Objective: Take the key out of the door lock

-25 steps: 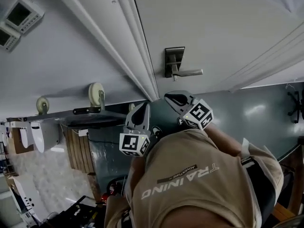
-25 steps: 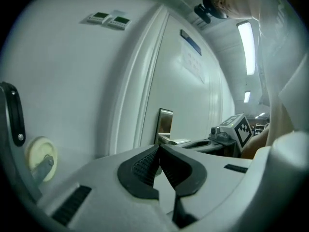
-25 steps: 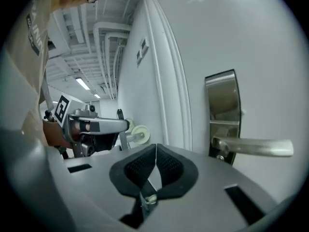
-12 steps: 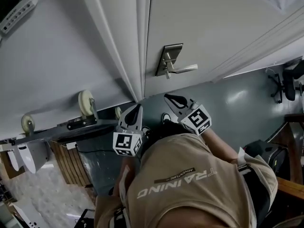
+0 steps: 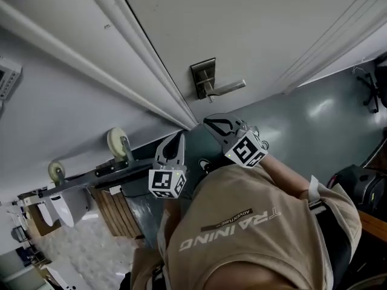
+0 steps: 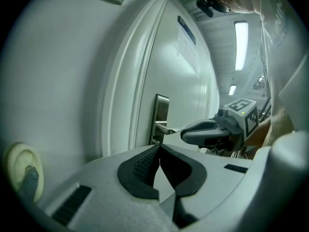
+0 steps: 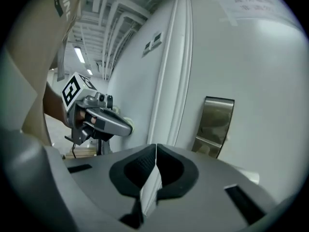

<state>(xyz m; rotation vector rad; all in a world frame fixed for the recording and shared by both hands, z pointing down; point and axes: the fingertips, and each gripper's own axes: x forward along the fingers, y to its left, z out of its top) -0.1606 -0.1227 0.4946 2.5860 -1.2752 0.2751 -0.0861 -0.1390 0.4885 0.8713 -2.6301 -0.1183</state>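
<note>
The white door (image 5: 254, 23) carries a steel lock plate (image 5: 204, 79) with a lever handle (image 5: 227, 89). The key is too small to make out in any view. My left gripper (image 5: 179, 138) is shut and empty, held below and left of the plate, near the door frame (image 5: 145, 62). My right gripper (image 5: 212, 122) is shut with nothing in it, just under the handle and short of it. In the left gripper view, past my shut left gripper (image 6: 159, 148), stand the plate (image 6: 161, 111) and the right gripper (image 6: 192, 132). In the right gripper view, the right gripper (image 7: 156, 147) points left of the plate (image 7: 215, 124).
A cart with two pale wheels (image 5: 118, 142) stands against the wall left of the door. A wall panel (image 5: 6, 77) is at the far left. Grey floor (image 5: 314, 113) runs to the right, with a dark chair (image 5: 378, 80) at its edge. The person's tan shirt (image 5: 248, 228) fills the foreground.
The head camera has swung, so the door and lock sit differently in the picture. Both grippers stay shut and close together below the handle; the left has sunk slightly and the right has rolled.
</note>
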